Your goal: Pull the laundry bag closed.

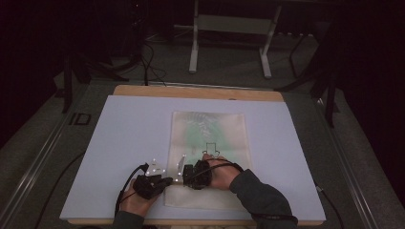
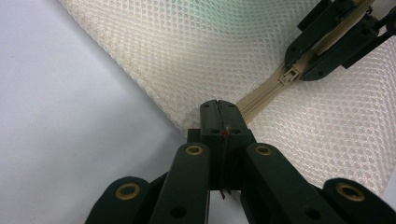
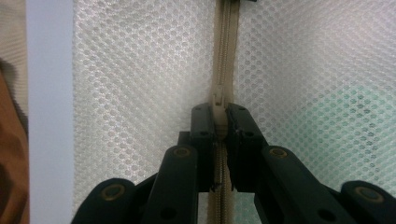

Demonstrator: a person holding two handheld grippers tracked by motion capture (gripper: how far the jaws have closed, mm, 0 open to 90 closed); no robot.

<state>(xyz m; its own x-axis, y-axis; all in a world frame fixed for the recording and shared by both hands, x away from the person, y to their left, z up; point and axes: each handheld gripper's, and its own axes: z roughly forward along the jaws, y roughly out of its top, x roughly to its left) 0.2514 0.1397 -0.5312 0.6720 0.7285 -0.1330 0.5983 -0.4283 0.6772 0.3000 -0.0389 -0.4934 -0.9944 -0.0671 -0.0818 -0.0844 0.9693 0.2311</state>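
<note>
Right gripper (image 3: 219,123) jaws clamp the beige zipper slider (image 3: 218,105); the zipper track (image 3: 227,42) runs straight ahead across the cream mesh bag (image 3: 140,70). Left gripper (image 2: 219,114), jaws closed, pinches the bag's corner.

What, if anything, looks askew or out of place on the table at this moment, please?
Nothing stands out. The mesh bag lies flat and square on the white board. The right gripper is shut on the zipper pull, and the left gripper pinches the bag's edge by the zipper's end.
</note>
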